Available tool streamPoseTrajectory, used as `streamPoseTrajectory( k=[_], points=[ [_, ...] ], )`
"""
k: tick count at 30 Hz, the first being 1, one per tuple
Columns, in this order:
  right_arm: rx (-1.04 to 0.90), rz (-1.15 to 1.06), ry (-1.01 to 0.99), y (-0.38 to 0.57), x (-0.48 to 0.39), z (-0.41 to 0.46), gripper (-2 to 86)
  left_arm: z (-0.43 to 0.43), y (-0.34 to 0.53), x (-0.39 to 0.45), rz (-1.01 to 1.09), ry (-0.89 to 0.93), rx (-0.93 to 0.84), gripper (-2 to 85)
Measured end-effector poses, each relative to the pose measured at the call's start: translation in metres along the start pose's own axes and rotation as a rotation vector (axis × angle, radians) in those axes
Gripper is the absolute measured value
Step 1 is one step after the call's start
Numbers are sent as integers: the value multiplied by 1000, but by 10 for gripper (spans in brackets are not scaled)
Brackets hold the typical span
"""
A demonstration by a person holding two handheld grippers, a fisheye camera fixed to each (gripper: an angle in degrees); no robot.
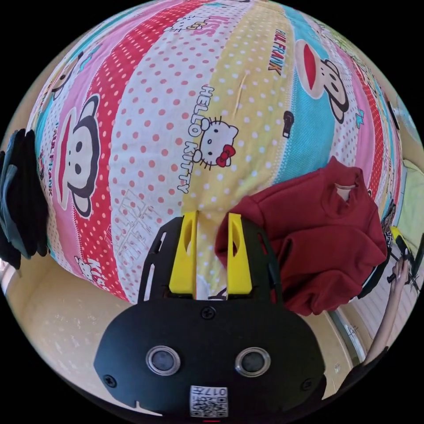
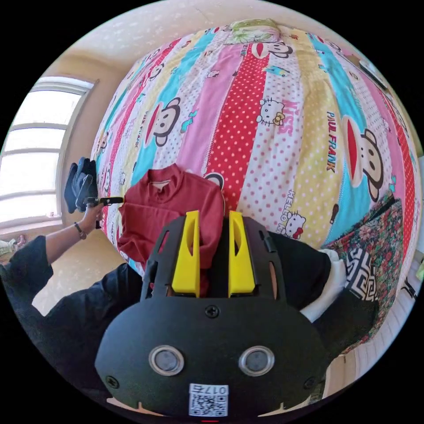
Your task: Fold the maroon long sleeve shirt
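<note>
The maroon long-sleeve shirt (image 1: 322,238) of soft knit cloth lies already gathered into a compact, roughly square bundle near the edge of the bed, collar up and visible, its sleeves tucked out of sight. In the left gripper view it sits just beside the left gripper (image 1: 212,247), off toward the side of one yellow jaw, with a corner of cloth reaching that jaw's tip; whether it touches I cannot tell. The jaws stand a narrow gap apart with nothing between them, only the bedspread showing through. In the right gripper view the shirt (image 2: 172,207) lies straight ahead of the right gripper (image 2: 213,251), partly hidden behind its tips; those jaws also stand apart at a narrow gap and grip nothing. The bundle has no marked long axis, being about as wide as it is deep. Judging by both views, either gripper could reach it, the left from the side and the right head-on. The folding looks largely done.

The striped cartoon-print bedspread (image 1: 176,110), in pink, red-dotted, yellow and turquoise bands, covers the bed smoothly. A dark heap of clothes (image 1: 20,198) rests at one edge, and a floral patterned cloth (image 2: 375,247) lies at another. A bright window (image 2: 31,154) lights pale yellow walls.
</note>
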State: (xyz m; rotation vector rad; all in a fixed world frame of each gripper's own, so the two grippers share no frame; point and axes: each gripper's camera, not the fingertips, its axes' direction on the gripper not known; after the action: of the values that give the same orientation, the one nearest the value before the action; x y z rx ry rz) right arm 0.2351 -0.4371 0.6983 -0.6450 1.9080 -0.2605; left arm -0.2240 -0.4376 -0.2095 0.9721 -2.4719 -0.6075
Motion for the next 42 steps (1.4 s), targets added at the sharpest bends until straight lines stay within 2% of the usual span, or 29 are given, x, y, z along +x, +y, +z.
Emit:
streamPoseTrajectory(
  k=[1,3,4,6,8,11,13,16,20,25,27,31,34,39,42],
  points=[
    [-59,12,4,-10,-1,15,97,-6,13,5,-11,-20,36,92],
    [-345,75,78,-24,-7,86,92,-13,35,13,2,-8,48,63],
    [-358,85,95,-21,-11,96,89,-16,47,18,25,23,36,44],
    [-229,120,193,0,-37,101,70,-22,63,21,44,49,5,26],
    [-164,127,209,23,-57,101,48,-32,79,15,37,104,-22,12],
    [12,116,185,84,-91,83,37,-58,112,-19,-60,361,-59,1],
    [107,124,162,126,-109,68,34,-87,152,-67,-208,722,-20,-3],
    [252,107,89,192,-142,40,34,-129,214,-119,-312,1076,65,-7],
    [530,89,186,264,-188,-13,32,-204,283,-157,-219,1160,225,-6],
    [849,1,152,312,-223,-85,32,-338,342,-189,56,1469,528,-6],
    [1011,-79,164,335,-250,-120,32,-392,354,-190,186,1486,604,-6],
    [1197,-128,166,367,-286,-150,31,-507,407,-191,440,1504,833,-5],
    [1283,-151,155,380,-301,-146,31,-542,440,-213,438,1548,977,-5],
    [1353,-210,-81,397,-305,-142,31,-572,481,-245,469,1503,1032,-5],
    [1387,-265,3,407,-324,-141,31,-583,497,-262,458,1460,1057,-5]
  ],
)
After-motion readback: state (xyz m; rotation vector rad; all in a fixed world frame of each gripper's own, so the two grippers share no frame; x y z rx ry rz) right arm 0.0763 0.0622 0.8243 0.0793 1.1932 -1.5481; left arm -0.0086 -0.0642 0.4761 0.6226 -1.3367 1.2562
